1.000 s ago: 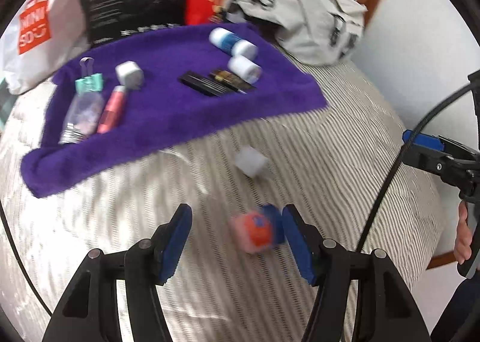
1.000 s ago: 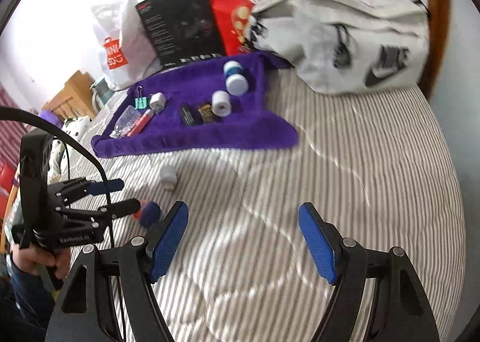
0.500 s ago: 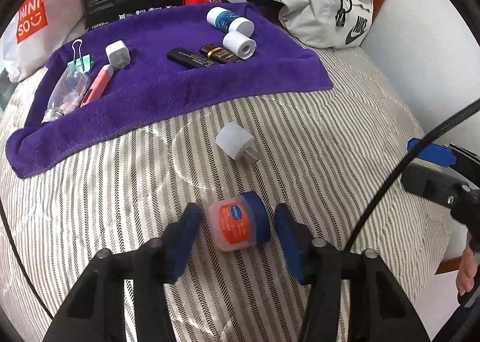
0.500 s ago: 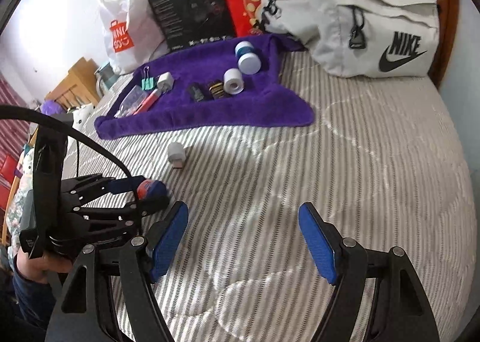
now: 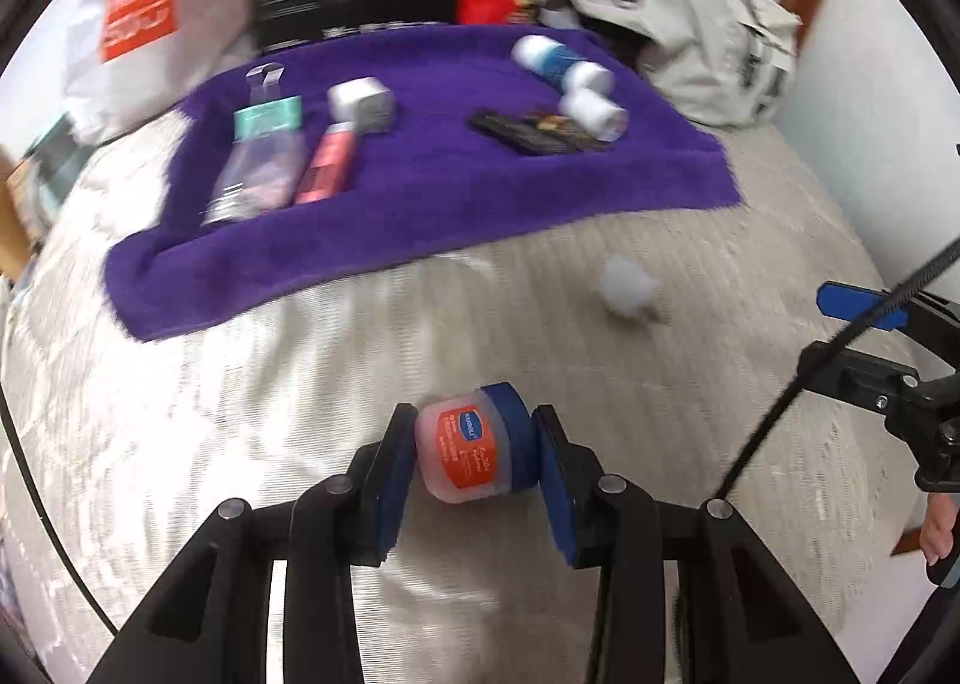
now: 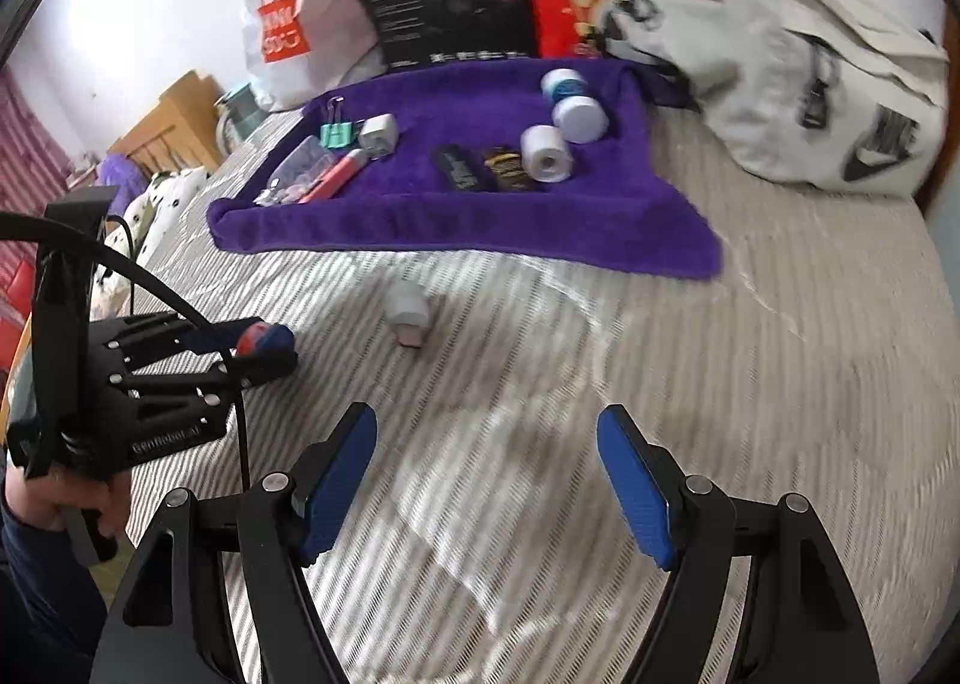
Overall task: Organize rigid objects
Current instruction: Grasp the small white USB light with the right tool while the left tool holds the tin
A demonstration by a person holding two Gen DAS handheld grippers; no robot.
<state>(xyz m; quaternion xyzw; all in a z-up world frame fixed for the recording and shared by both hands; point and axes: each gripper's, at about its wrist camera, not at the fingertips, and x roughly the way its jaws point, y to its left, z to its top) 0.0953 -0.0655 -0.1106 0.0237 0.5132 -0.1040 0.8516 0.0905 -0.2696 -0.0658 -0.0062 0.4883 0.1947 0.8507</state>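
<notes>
The left gripper (image 5: pixel 474 459) is clamped on a small translucent jar with an orange label and a blue lid (image 5: pixel 477 444), its blue pads pressing the jar's base and lid, so the jar lies sideways just above the striped grey-and-white bed cover (image 5: pixel 240 414). In the right wrist view the same jar (image 6: pixel 264 341) shows at the tips of the left gripper (image 6: pixel 258 351), left of a small white plug adapter (image 6: pixel 408 312) lying on the bed near the front edge of a purple towel (image 6: pixel 456 216). The right gripper (image 6: pixel 486 480) hangs with its jaws spread wide and nothing between them. On the towel lie a teal binder clip (image 6: pixel 336 132), a white cube charger (image 6: pixel 379 133), a pink tube (image 6: pixel 336 177), two dark flat sticks (image 6: pixel 480 168) and white rolls (image 6: pixel 543 153). A grey fabric bag (image 6: pixel 780 66) rests beyond the towel.
</notes>
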